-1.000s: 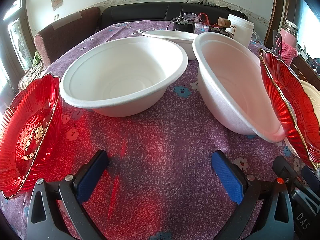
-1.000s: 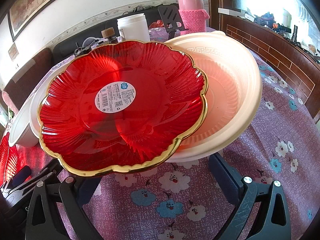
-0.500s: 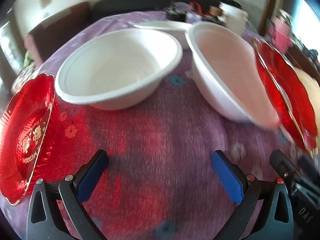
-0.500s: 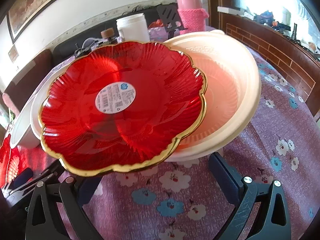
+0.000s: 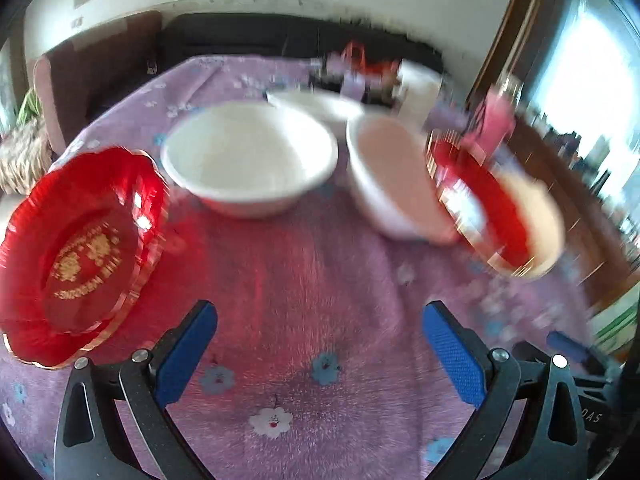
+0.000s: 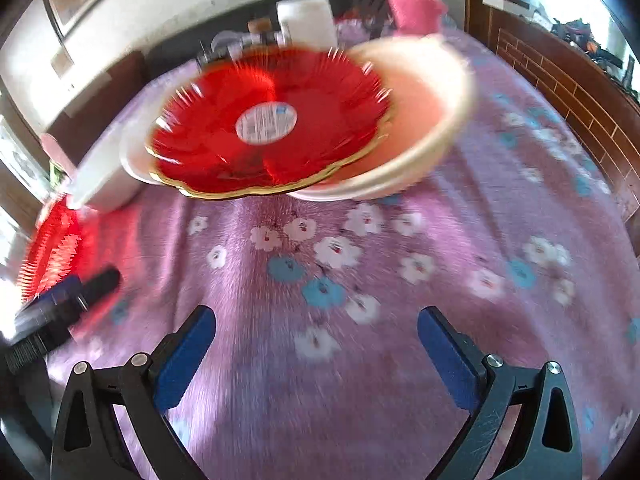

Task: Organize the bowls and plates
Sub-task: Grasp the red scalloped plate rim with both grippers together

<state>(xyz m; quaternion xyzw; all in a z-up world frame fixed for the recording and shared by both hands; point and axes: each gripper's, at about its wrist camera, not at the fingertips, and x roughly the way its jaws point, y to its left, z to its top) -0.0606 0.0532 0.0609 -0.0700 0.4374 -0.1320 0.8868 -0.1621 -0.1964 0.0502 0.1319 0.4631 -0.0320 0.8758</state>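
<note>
A red gold-rimmed plate (image 6: 268, 124) with a white sticker leans on a cream plate (image 6: 424, 112) and a white foam bowl (image 5: 394, 176); the plate also shows in the left wrist view (image 5: 476, 200). Another white foam bowl (image 5: 250, 158) stands upright at centre, a third (image 5: 316, 104) behind it. A second red plate (image 5: 84, 240) lies at the left. My left gripper (image 5: 320, 344) and my right gripper (image 6: 316, 348) are open and empty, above the tablecloth, well short of the dishes. Both views are blurred.
The table wears a purple flowered cloth (image 6: 400, 280). A white jar (image 6: 306, 20), a pink flask (image 6: 416, 4) and small clutter stand at the far edge. A dark sofa (image 5: 240, 40) lies behind, a wooden cabinet (image 6: 580, 92) at the right.
Both grippers have pulled back and up from the dishes, so the dishes look smaller and farther. The dishes themselves have not moved. Both grippers stay open.
</note>
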